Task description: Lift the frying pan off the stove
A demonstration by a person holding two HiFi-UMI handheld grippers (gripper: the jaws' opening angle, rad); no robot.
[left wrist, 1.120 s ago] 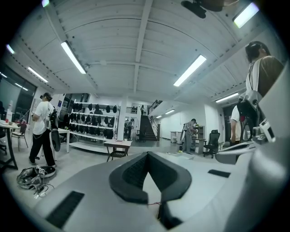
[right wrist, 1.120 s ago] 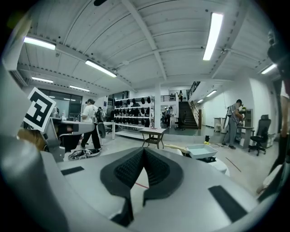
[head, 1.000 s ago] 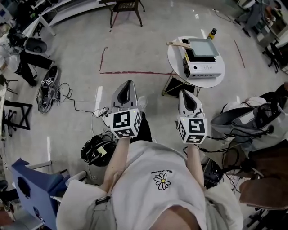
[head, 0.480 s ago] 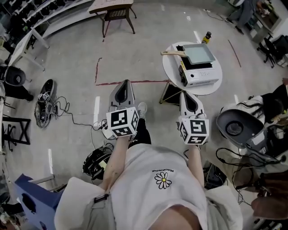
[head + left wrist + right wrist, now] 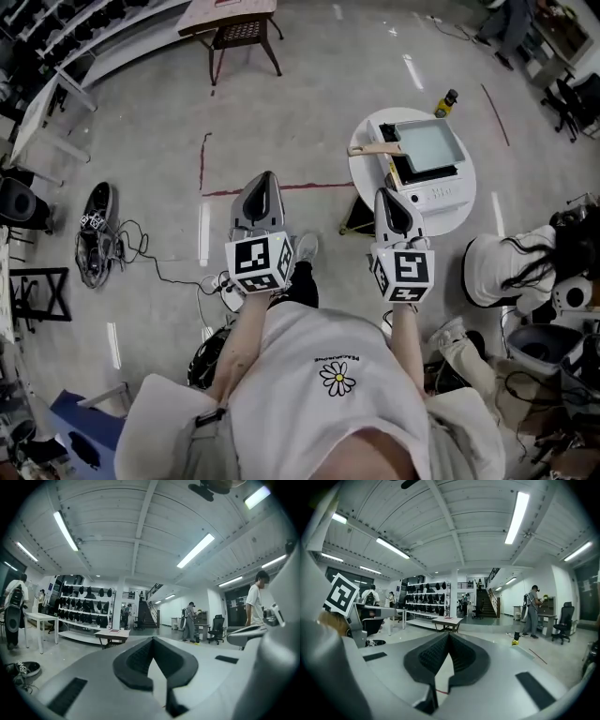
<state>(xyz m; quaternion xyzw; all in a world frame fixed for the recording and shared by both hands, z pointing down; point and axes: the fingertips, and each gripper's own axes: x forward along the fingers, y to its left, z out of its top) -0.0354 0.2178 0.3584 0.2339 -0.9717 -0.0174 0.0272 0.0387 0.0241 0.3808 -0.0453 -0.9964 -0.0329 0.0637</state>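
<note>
Looking down, head view: a person in a white shirt with a daisy print holds two grey tools out level over a grey concrete floor.
Frying pan: the square grey frying pan with a pale wooden handle (image 5: pixel 427 147) sits on a white boxy tabletop stove (image 5: pixel 441 194), its handle pointing to picture left.
Table: the stove stands on a small round white table (image 5: pixel 364 173), ahead and to the right of the person.
Left gripper (image 5: pixel 263 178): over bare floor near a red tape line (image 5: pixel 281 188), well apart from the round table.
Right gripper (image 5: pixel 386 195): its tip lies over the round table's near edge in the picture, short of the stove and the pan.
Floor: a small dark and yellow bottle (image 5: pixel 447 100) stands beyond the round table.
Left gripper view, jaws: the black ribbed pads meet at their tips with nothing held between them.
Left gripper view, background: an open hall with a low brown wooden table (image 5: pixel 111 633) and wall shelves of dark gear (image 5: pixel 82 604).
Right gripper view, jaws: the pads are pressed together at the tips and hold nothing.
Right gripper view, background: the same brown table and the bottle on the floor to the right.
</note>
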